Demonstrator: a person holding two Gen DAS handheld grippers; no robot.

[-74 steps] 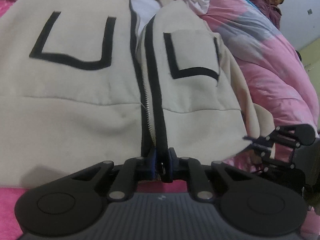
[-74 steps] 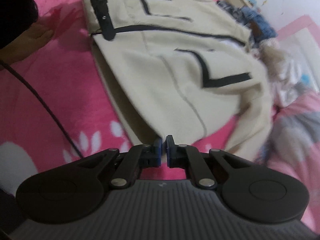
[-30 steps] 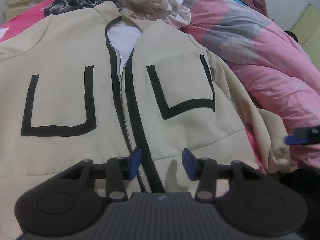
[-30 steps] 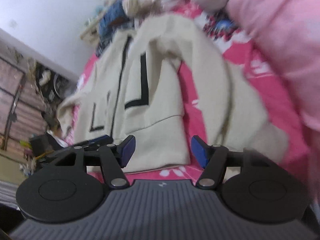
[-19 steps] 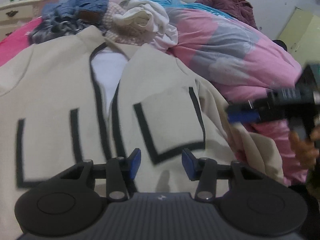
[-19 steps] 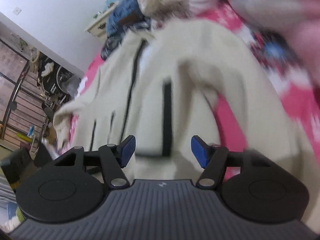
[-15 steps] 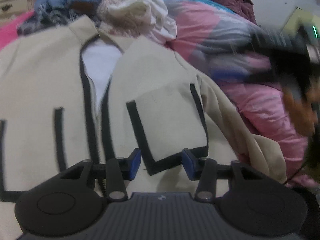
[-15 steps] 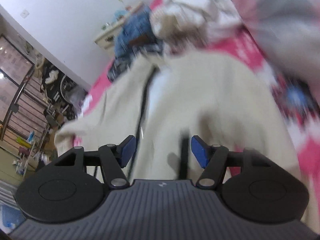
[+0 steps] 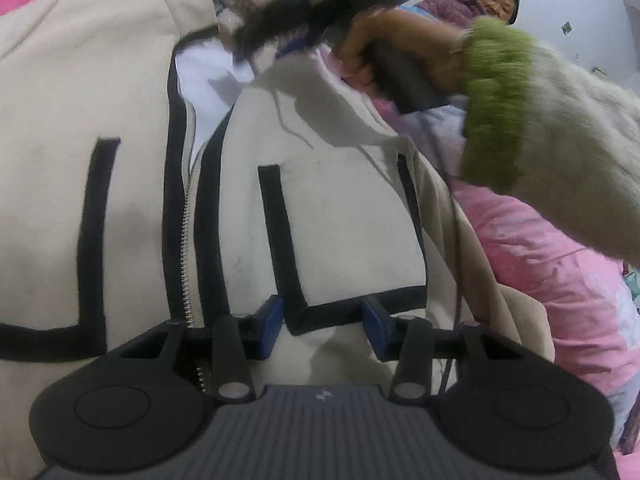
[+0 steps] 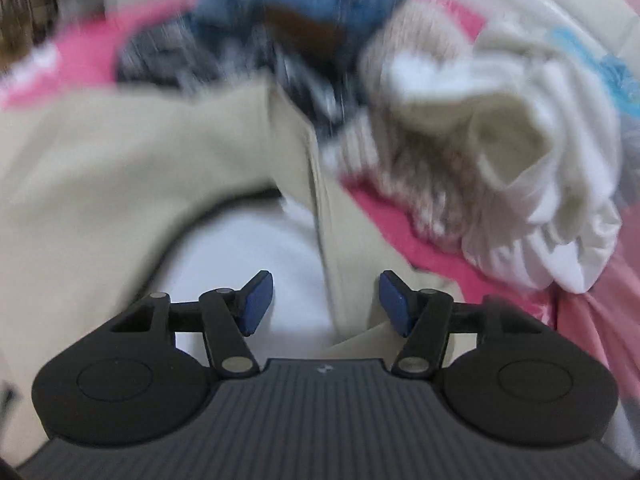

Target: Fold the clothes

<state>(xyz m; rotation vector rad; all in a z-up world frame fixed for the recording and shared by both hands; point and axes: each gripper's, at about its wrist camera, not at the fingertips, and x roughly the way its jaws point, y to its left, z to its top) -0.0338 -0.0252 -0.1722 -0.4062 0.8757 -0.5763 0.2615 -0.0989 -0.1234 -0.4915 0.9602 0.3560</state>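
Both the left gripper [image 9: 322, 322] and the right gripper [image 10: 326, 303] are hanging open and empty over the jacket [image 9: 340, 216], the right one's jaws just closing a little, so it might be grabbing the collar [image 10: 320, 184] crooked and bunching the fold.

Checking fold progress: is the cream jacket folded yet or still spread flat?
Spread flat, not folded: the cream jacket lies front-up, both black-outlined pockets and the zipper showing.

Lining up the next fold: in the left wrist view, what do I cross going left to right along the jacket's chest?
left pocket outline → zipper → right pocket outline → cream sleeve → pink quilt
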